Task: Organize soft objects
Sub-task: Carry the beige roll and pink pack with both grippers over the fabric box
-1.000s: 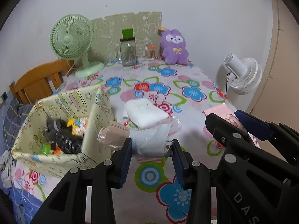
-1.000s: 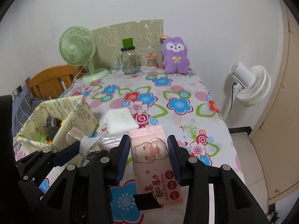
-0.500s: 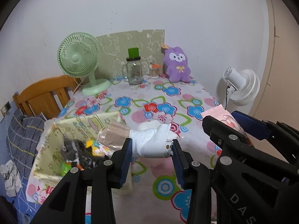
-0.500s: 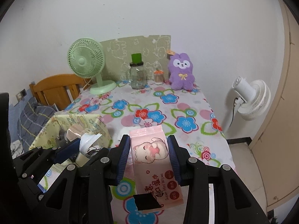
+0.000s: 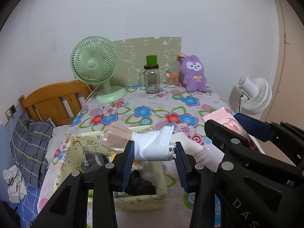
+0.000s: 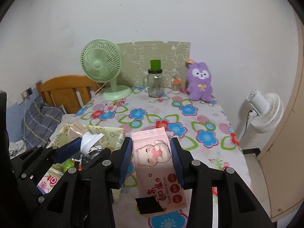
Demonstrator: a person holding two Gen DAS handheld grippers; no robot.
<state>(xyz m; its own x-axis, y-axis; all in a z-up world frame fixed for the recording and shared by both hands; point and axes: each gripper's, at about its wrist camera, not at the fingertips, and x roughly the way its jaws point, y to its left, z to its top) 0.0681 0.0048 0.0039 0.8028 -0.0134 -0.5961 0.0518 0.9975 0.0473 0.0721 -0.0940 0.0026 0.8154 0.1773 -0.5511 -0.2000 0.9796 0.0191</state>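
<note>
Both tongs are loaded right now. My left gripper (image 5: 154,152) is clamped on a white plastic-wrapped bundle (image 5: 152,146) with a tan roll sticking out its left end, and it's hanging right above the open yellow fabric bin (image 5: 62,167). My right gripper (image 6: 151,157) is pinched on the pink wipes pack (image 6: 152,152), held up off the table just to the right of the bin.

For the drop, I'd say get the bundle lower into the bin before letting go. It's floppy and that tan end overhangs toward the bin's far wall, so releasing from up here could leave it draped over the rim. The bin already has dark stuff and something yellow in it, so I'd aim for the open patch nearest me.

I'd keep the wipes parked to the right of the bin until the left is out; the two grippers are close together.
</note>
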